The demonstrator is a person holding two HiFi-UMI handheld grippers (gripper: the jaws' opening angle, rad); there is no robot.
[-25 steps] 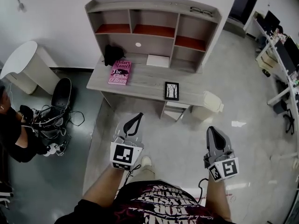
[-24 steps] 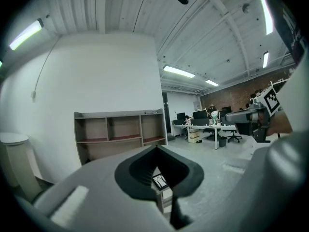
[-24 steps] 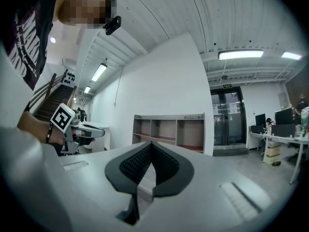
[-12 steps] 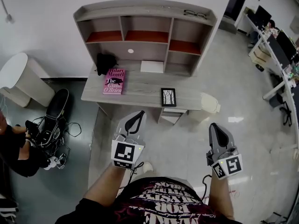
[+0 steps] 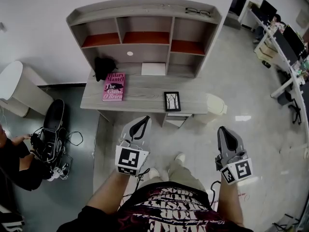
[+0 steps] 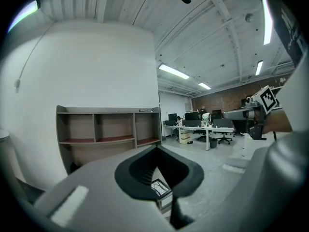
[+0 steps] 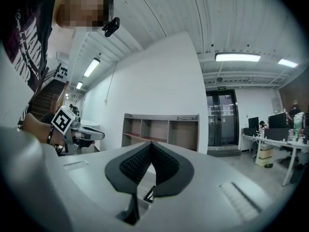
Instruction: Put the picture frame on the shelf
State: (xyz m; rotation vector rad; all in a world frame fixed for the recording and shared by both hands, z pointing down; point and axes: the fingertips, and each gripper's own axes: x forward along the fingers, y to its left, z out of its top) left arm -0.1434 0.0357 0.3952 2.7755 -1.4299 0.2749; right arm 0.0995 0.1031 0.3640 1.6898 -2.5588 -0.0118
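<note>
As left claw point(image 5: 144, 120) points level, right claw point(image 5: 224, 130) matches.

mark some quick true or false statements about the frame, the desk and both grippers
1. The picture frame sits on the desk, not in a shelf compartment. True.
2. The right gripper holds the frame. False: its jaws are shut on nothing, short of the desk.
3. In the head view the pink book lies right of the frame. False: it lies to the left.
4. Glasses rest on top of the shelf unit. True.
5. The left gripper is wide open. False: its jaws are together, empty.
</note>
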